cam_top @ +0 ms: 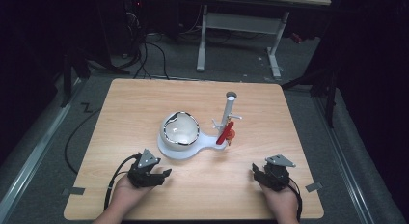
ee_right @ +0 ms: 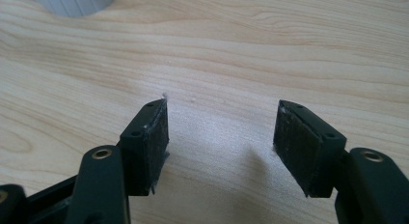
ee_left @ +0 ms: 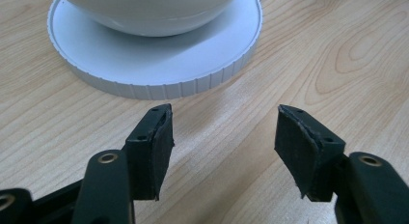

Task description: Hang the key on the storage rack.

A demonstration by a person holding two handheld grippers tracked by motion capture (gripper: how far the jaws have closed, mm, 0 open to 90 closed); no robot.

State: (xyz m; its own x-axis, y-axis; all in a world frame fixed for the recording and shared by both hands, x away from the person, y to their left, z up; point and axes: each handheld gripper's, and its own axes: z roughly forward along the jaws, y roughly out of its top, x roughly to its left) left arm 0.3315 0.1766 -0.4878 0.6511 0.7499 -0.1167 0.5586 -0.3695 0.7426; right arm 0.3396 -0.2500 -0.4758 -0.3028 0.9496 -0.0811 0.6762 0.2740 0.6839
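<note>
View of a wooden table (cam_top: 144,103) bearing a white stand (cam_top: 185,149) whose round ribbed base carries a white bowl (cam_top: 180,130); from the stand's narrower end a white post (cam_top: 228,115) rises upright, with a red tool (cam_top: 223,133) hanging against it. The left gripper (cam_top: 155,175), jaws apart and empty, rests just short of the stand's round base, directly facing it and nearer to it than the other. The right gripper (cam_top: 258,175), jaws likewise apart and empty, lies well apart from the stand, on the post's side. Bare tabletop separates each gripper from the stand; nothing stands between.
</note>
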